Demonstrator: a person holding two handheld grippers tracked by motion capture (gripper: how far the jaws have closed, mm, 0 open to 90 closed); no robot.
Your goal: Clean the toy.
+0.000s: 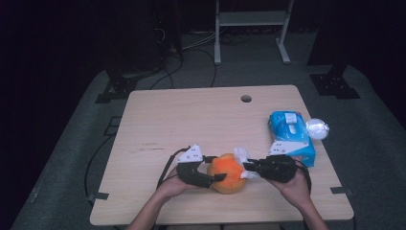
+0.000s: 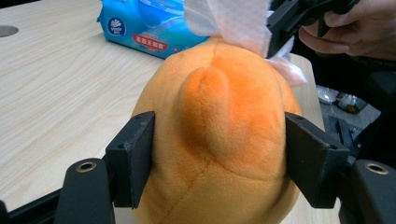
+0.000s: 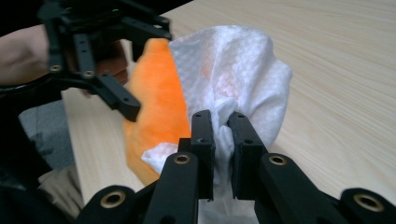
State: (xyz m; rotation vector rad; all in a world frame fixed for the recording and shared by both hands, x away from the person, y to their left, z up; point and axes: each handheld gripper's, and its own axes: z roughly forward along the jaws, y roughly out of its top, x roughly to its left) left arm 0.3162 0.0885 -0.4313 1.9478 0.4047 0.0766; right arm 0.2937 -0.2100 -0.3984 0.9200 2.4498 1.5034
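The left gripper (image 1: 216,173) clamps the orange plush toy (image 1: 228,173) from its left side, one black jaw pressed into each flank; in the left gripper view the pads dent the fur of the orange plush toy (image 2: 217,140), whose lower part is cut off by the bottom edge there. The toy sits on the table directly ahead of this gripper, near the front edge, between the two hands.

Just right of the toy, the right gripper (image 1: 248,167) has its jaws nearly together, pinching a bunched white tissue (image 1: 242,155) that lies against the toy's top and right side. In the right gripper view the white tissue (image 3: 238,88) balloons out beyond the jaw tips and hides most of the toy behind it; how far it wraps round the far side cannot be made out. The person's right hand (image 1: 296,188) covers the rear of this gripper.

Beyond and to the right of the right gripper lies a blue tissue pack (image 1: 291,136), its near end partly masked by the gripper's grey plate. Just past it, at the table's right edge, sits a crumpled white wad (image 1: 317,128), too blurred to identify.

The table (image 1: 191,120) is pale wood grain with a round hole (image 1: 246,98) near its far edge. Around it lies grey floor with cables (image 1: 191,57), and a white metal frame (image 1: 251,28) stands in the dark behind.
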